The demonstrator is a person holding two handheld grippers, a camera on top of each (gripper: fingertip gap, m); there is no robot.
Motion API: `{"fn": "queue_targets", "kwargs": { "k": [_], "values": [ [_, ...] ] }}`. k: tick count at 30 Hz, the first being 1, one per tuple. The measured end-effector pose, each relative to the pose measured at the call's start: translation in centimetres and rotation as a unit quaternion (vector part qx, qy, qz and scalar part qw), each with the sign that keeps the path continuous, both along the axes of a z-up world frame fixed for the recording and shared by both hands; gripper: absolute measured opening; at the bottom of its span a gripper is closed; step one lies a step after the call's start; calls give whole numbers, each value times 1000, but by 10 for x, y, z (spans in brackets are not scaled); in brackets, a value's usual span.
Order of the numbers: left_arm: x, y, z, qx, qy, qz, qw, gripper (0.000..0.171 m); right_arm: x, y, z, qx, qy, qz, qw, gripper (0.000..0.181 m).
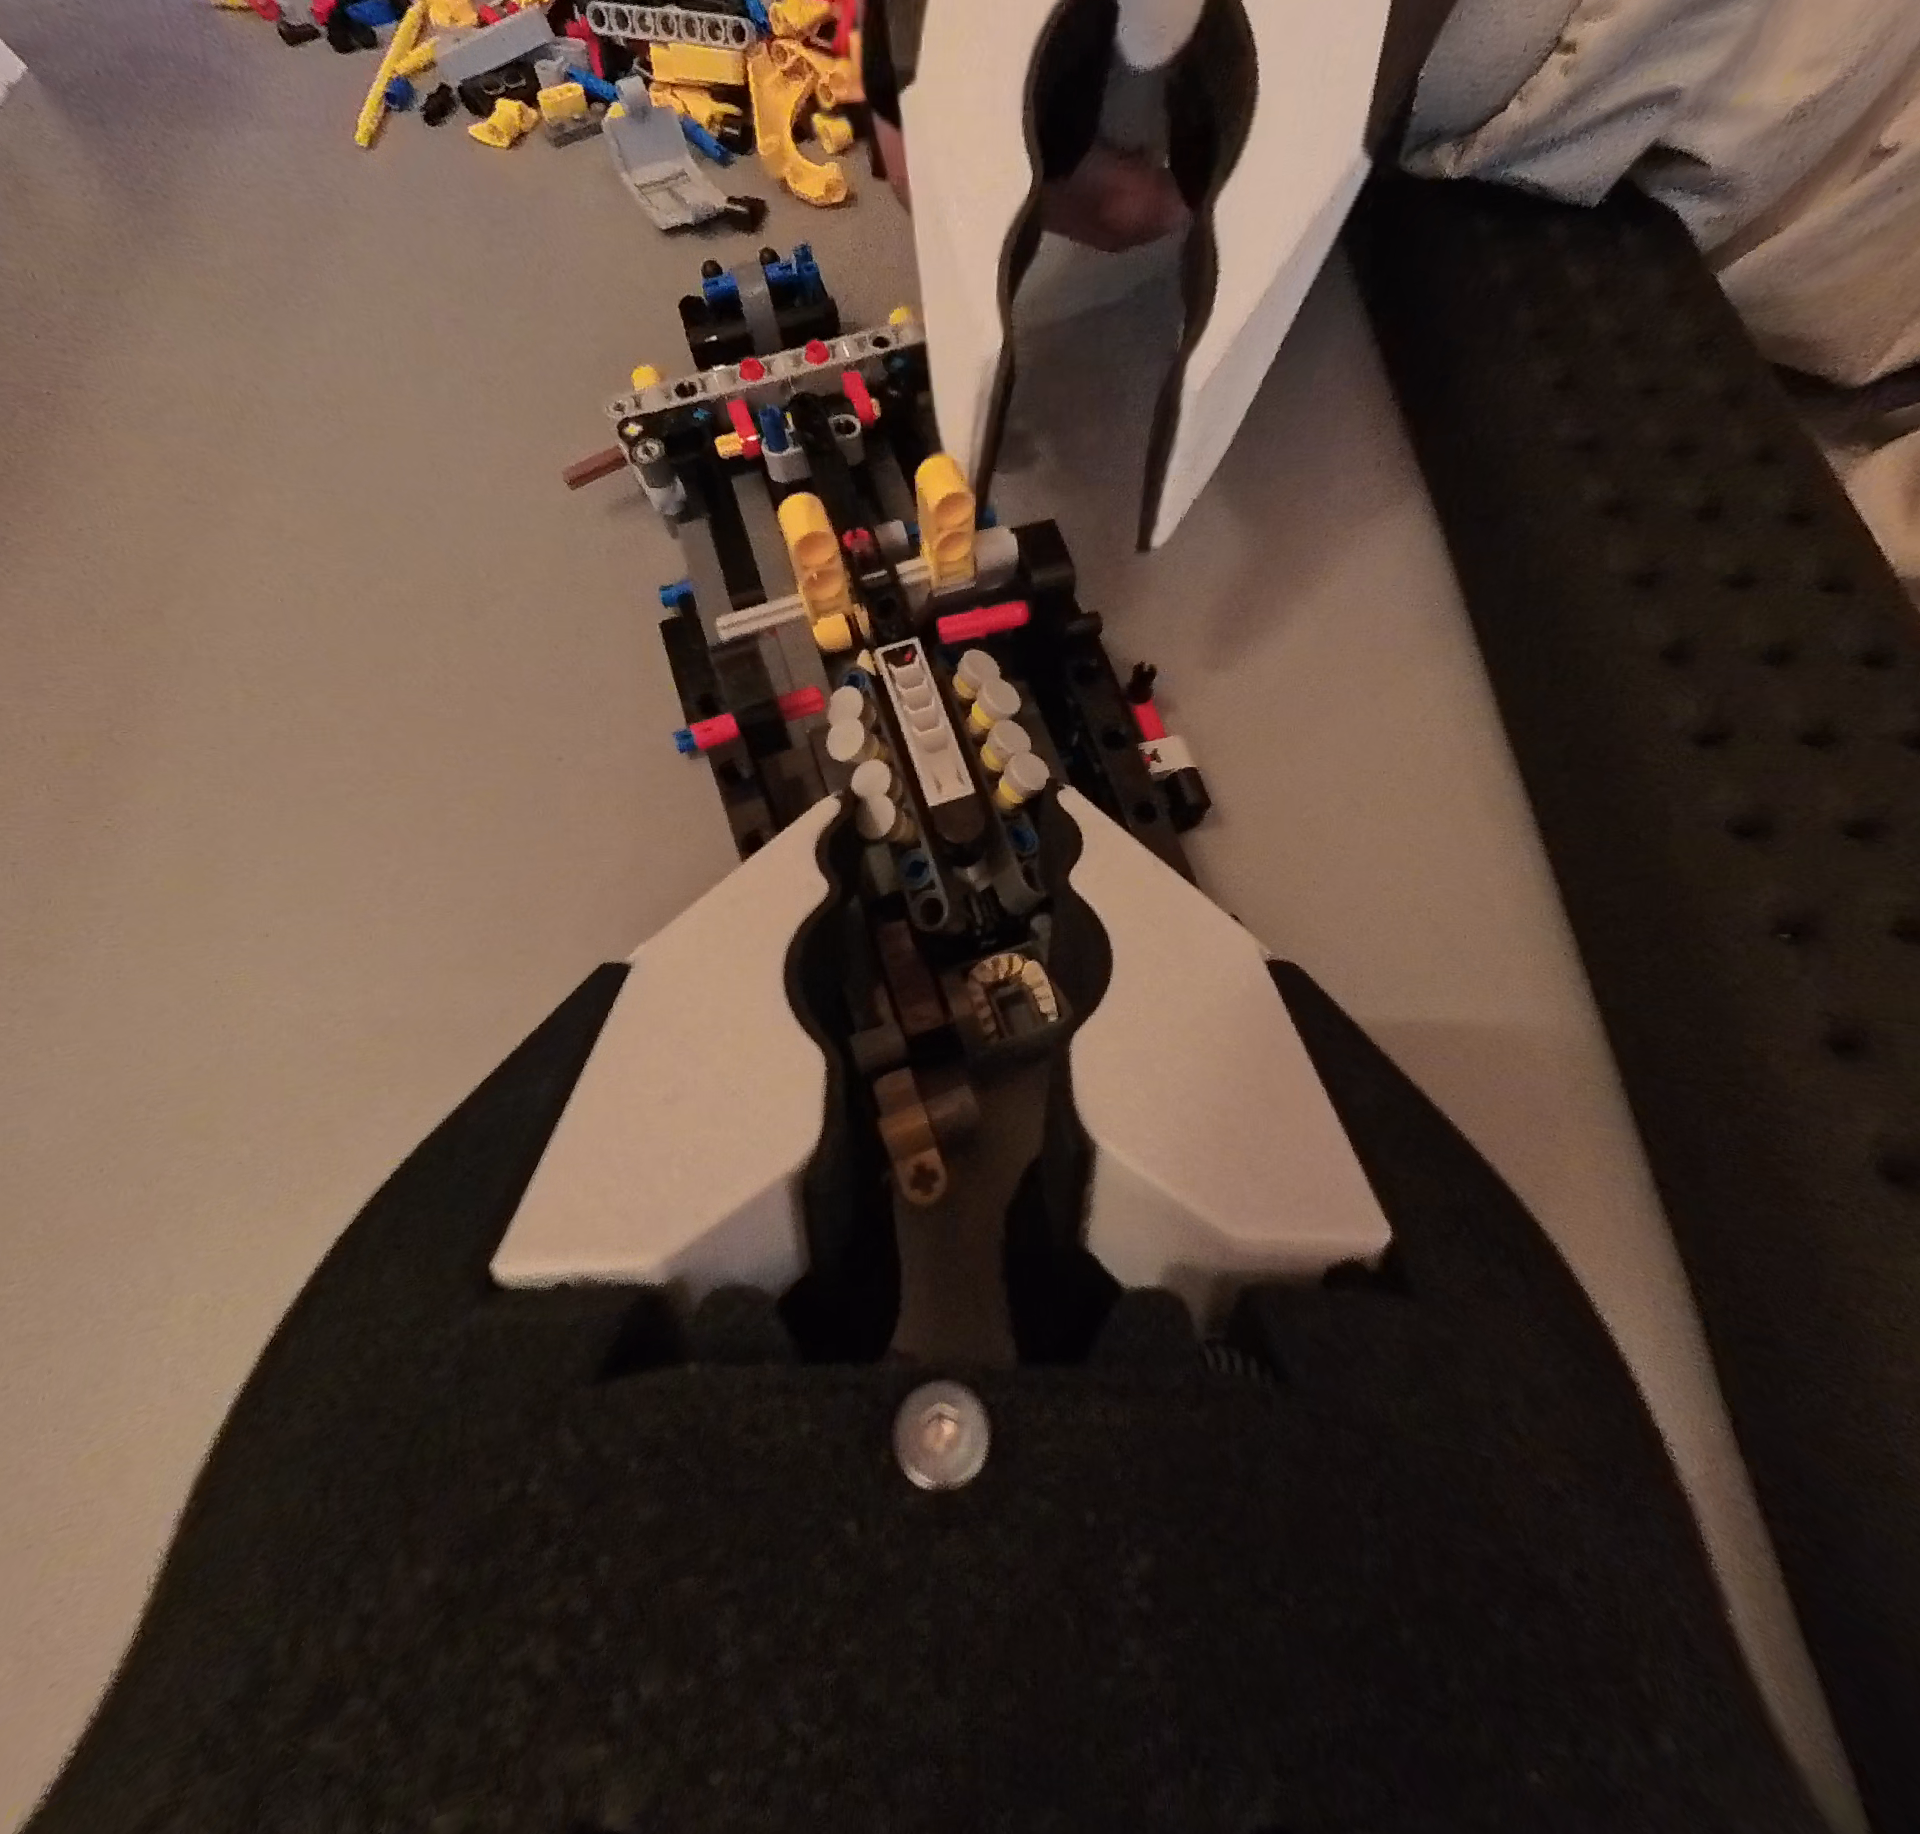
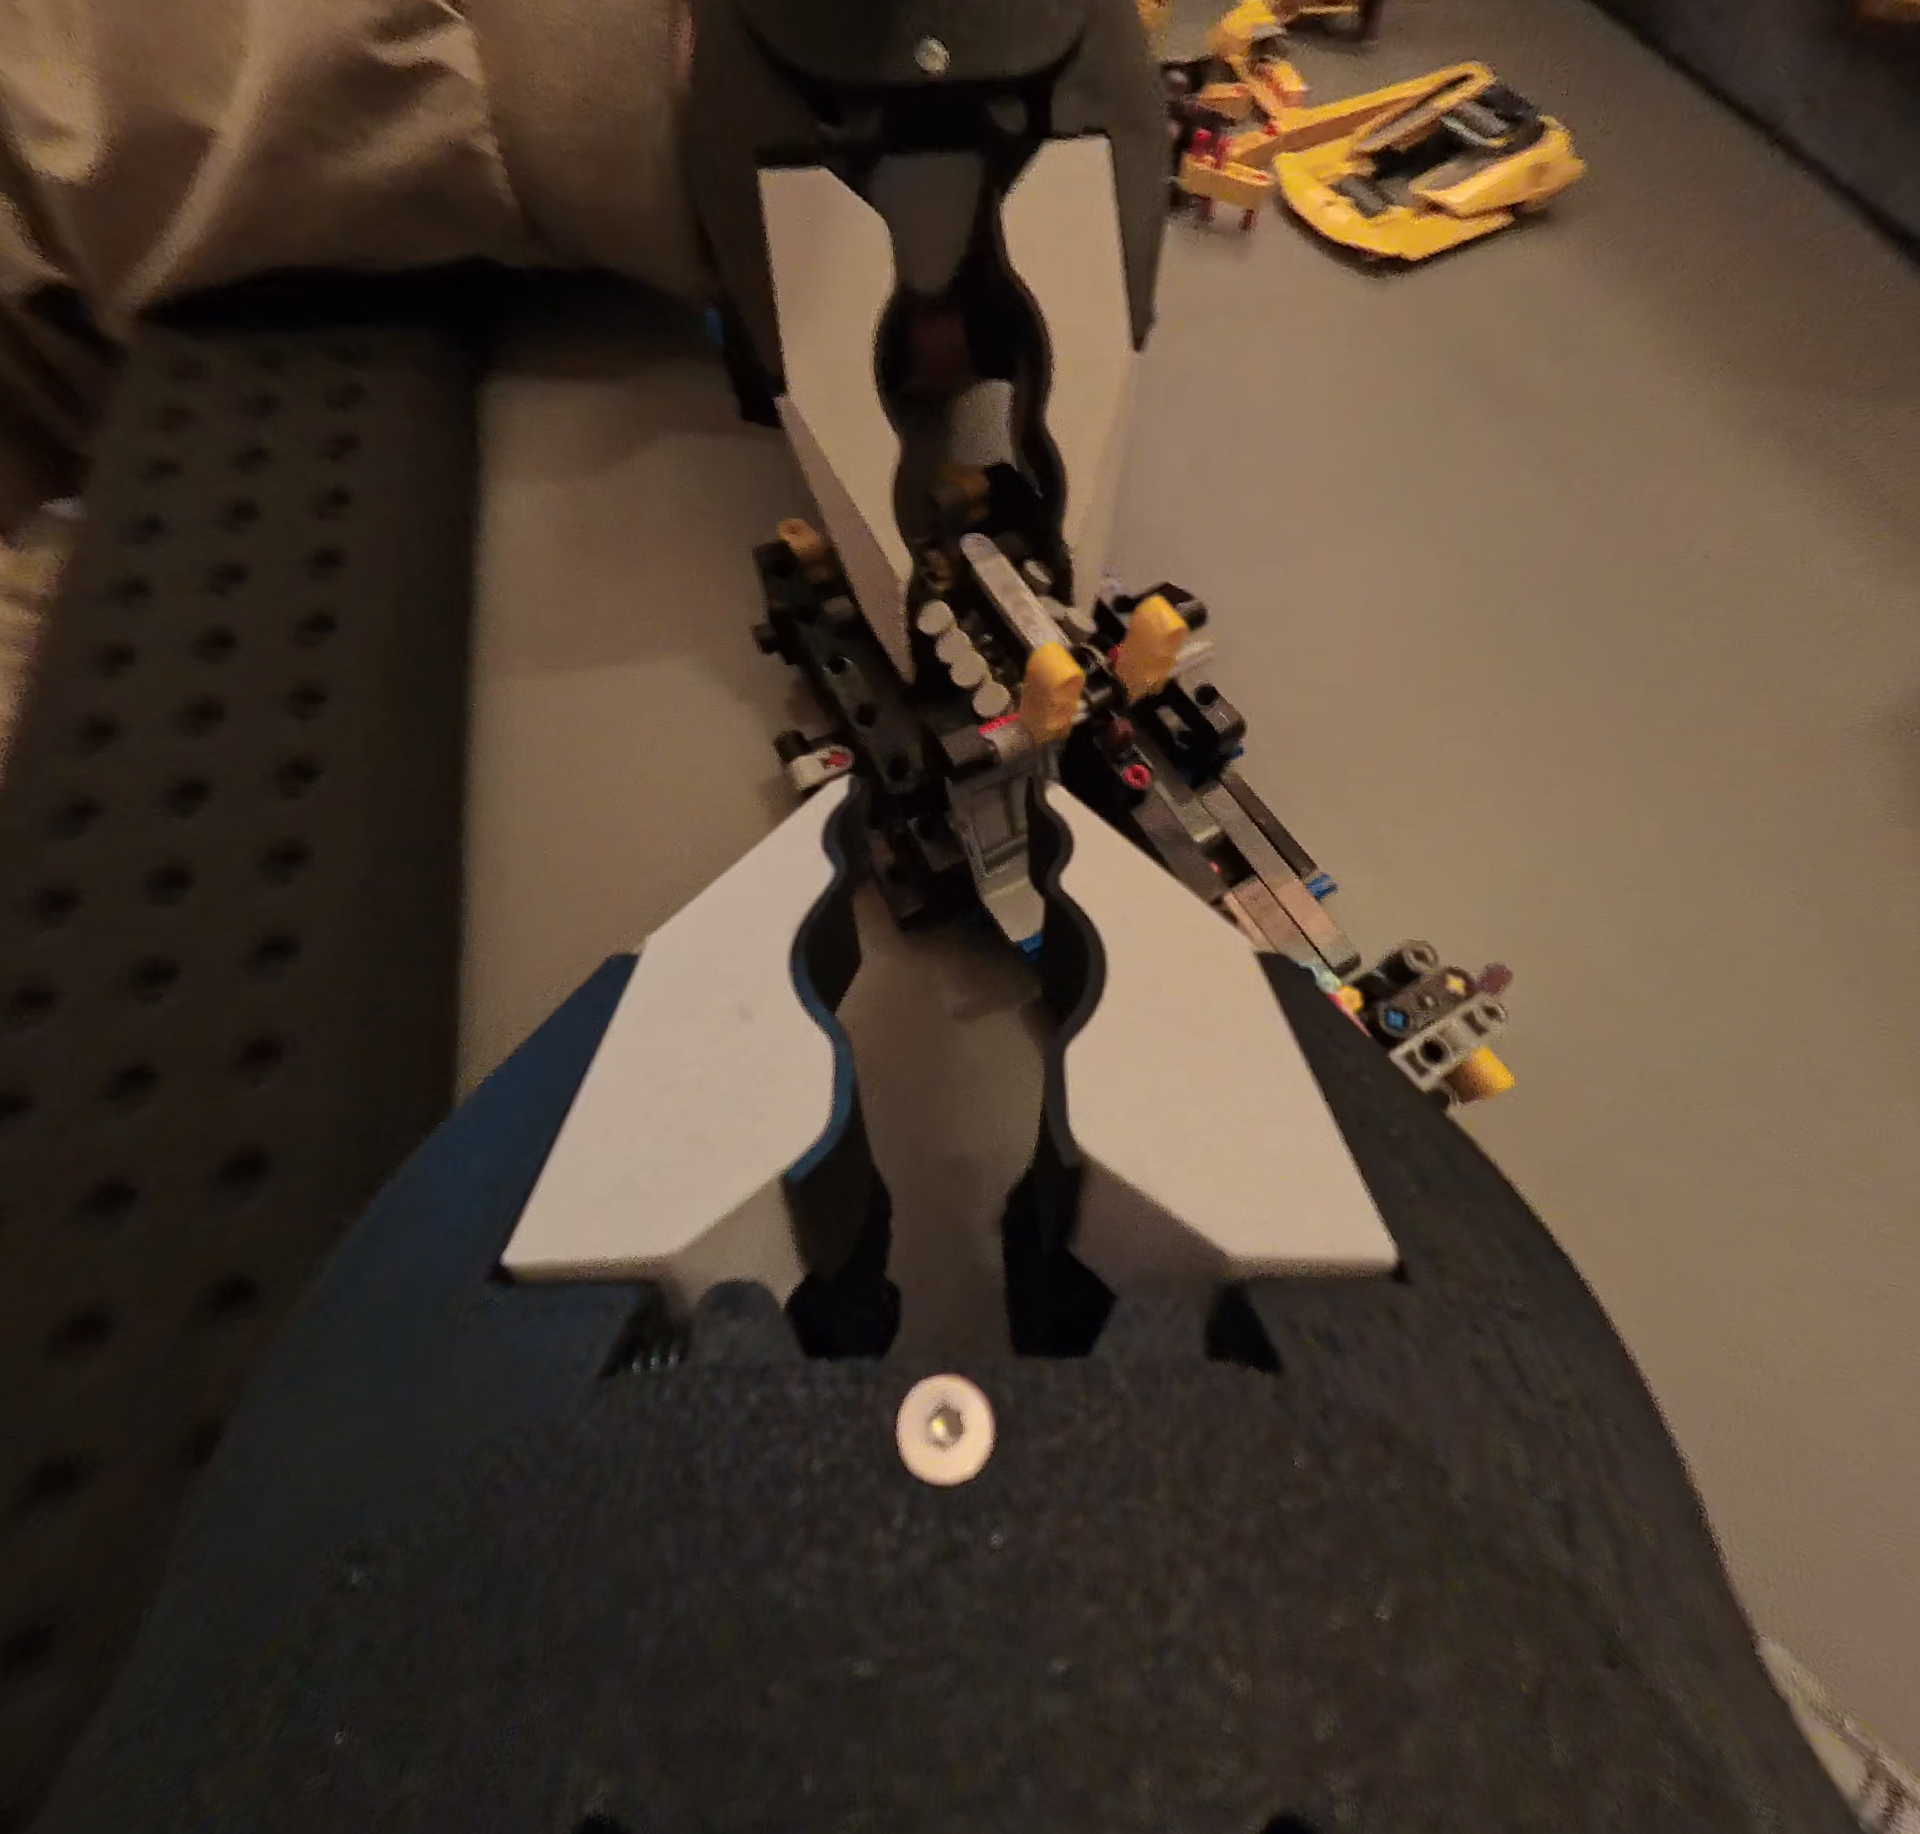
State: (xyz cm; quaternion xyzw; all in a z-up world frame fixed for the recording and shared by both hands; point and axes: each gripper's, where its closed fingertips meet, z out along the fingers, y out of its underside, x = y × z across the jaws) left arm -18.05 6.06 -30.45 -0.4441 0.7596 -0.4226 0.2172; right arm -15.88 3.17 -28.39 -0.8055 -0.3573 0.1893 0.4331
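In the left wrist view, I am looking along my left gripper, whose fingers are clenched around the near end of a long brick-built chassis lying on the grey bench. I judge it light and stiff but fragile at its pin joints, so the black side beams are the safest hold. The right gripper is hanging released just beside its far right side; a loose heap of parts is lying far left. In the right wrist view, my right gripper is standing released around a grey piece of the chassis. No containers are showing.
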Motion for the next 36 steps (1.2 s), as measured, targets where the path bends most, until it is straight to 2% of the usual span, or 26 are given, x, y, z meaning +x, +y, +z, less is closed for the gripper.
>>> {"fn": "queue_targets", "kwargs": {
  "k": [2,8,11,13,14,18,22,24,28,31,36],
  "values": [
    [0,0,0,3,-2,0,1000,34,7,5,-9,21,-32,-44,998,30],
    [-1,-1,0,4,-2,-3,1000,34,3,4,-11,26,-23,-32,999,17],
    [-1,0,0,-3,2,1,1000,34,6,6,-14,35,-49,-38,997,12],
    [0,0,0,-10,6,11,1000,34,6,12,-14,43,-68,-67,995,16],
    [1,2,0,-8,4,18,1000,34,5,12,-14,41,-77,-70,994,9],
    [10,13,0,-12,6,75,997,34,18,22,-14,65,-154,-137,976,3],
    [13,17,-1,-18,10,91,996,33,22,22,-14,97,-205,-151,962,1],
    [13,19,-1,-7,6,92,996,33,23,20,-13,92,-190,-152,966,1],
    [11,17,-1,7,0,75,997,32,22,20,-12,54,-111,-158,980,1],
    [12,14,-1,26,-11,65,997,31,22,24,-11,52,-100,-166,980,1],
    [12,16,-1,11,-4,66,998,32,27,23,-6,18,-29,-178,983,1]
  ]
}}
